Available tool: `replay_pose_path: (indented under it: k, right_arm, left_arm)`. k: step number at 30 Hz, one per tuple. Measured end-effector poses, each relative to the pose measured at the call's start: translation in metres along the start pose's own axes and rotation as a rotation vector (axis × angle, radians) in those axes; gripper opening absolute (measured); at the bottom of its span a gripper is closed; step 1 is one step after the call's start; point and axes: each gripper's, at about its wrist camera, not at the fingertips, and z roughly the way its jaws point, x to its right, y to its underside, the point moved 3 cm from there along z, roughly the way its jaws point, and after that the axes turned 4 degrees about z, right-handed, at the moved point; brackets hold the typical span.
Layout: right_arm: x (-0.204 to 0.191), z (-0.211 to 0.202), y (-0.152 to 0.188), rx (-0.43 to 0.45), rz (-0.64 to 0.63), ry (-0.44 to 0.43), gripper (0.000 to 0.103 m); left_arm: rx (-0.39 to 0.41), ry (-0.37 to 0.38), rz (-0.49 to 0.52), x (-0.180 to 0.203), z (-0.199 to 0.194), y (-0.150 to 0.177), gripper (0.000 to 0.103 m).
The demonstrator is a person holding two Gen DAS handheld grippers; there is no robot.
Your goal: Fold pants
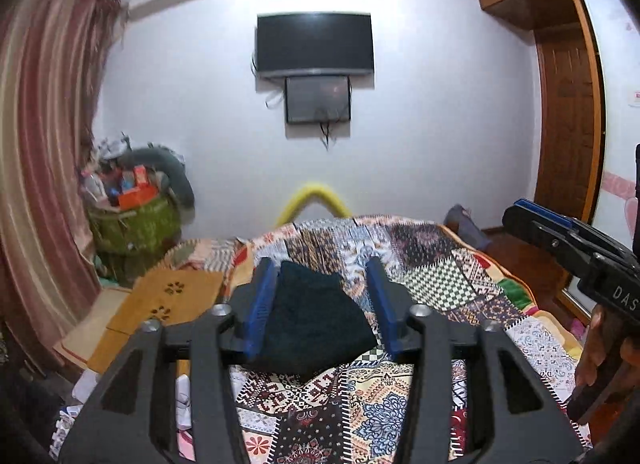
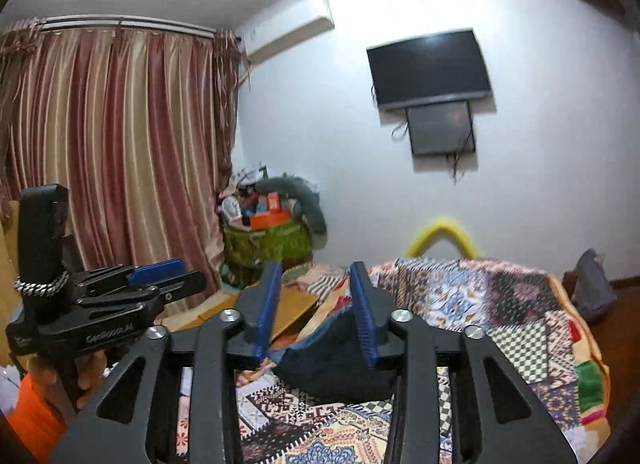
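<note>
A: Where are the pants (image 1: 312, 316)?

B: Dark bundle on the patchwork quilt (image 1: 460, 284), near end of the bed. Already a compact wedge, not spread flat. In the left wrist view it sits between the left gripper (image 1: 322, 296) fingers, but below them, not pinched.

A: Tool state?

B: Left gripper jaws wide, holding nothing. Right gripper (image 2: 316, 304) jaws also apart, nothing between the pads; the bundle lies under and past its right finger. Can't tell whether that finger touches cloth.

A: Handling?

B: My read: soft, light, knit-like, no stiffness. It'll sag and unfold if lifted by one layer. Not fragile, not slippery; the ribbed blue pads (image 1: 262, 300) should bite fine.

A: Grip point?

B: Pinch through all layers at a folded edge. The lighter hem (image 2: 316, 338) visible in the right wrist view, on the bundle's left side, looks like the open edge; avoid taking only that.
</note>
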Motion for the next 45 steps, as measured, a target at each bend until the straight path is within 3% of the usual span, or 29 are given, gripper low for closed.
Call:
replay_pose_path:
  k: [2, 5, 11, 23, 45]
  right_arm:
    - [-0.003, -0.009, 0.004, 0.019, 0.008, 0.014, 0.056]
    - [-0.007, -0.018, 0.007, 0.038, 0.007, 0.056, 0.076]
    - [-0.009, -0.029, 0.007, 0.071, -0.002, 0.138, 0.103]
    - [-0.012, -0.032, 0.011, 0.051, -0.045, 0.166, 0.103]
    - [-0.005, -0.037, 0.026, 0.006, -0.034, 0.178, 0.103]
  left_arm:
    - [0.038, -0.035, -0.004, 0.003, -0.020, 0.003, 0.071]
    - [0.063, -0.044, -0.018, 0.007, -0.042, 0.010, 0.084]
    - [0.103, -0.061, -0.036, 0.006, -0.061, 0.014, 0.102]
    - [0.114, -0.042, -0.027, 0.014, -0.072, 0.019, 0.103]
    - [0.073, -0.044, -0.026, 0.011, -0.054, 0.032, 0.103]
